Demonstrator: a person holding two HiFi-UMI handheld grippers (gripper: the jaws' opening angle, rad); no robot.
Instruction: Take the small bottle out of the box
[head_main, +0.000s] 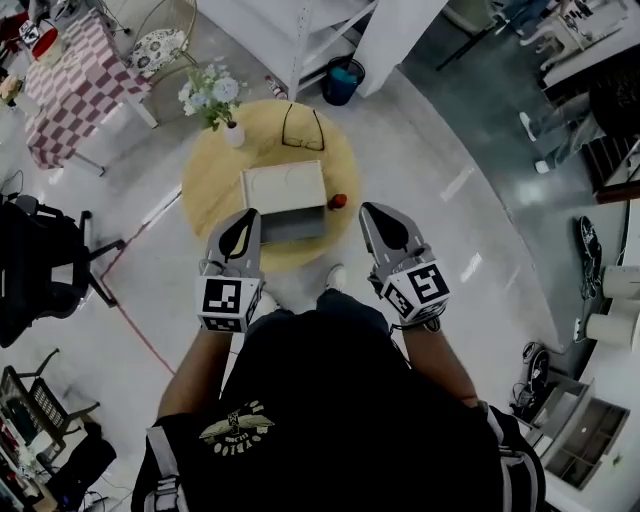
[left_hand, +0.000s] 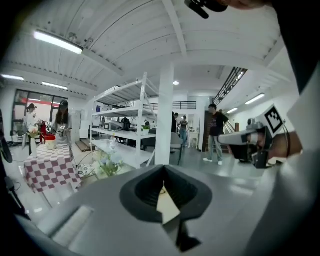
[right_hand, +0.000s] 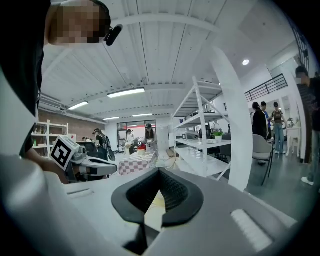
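Small bottle is not showing in any view; it is probably lying inside the box (head_main: 285, 200), which is sitting, seemingly closed, on the round table (head_main: 212, 190). The left gripper (head_main: 244, 222) and right gripper (head_main: 376, 216) are hovering on the near side of the box, both clenched on nothing. One should be opening before catching the lid's edge squarely.
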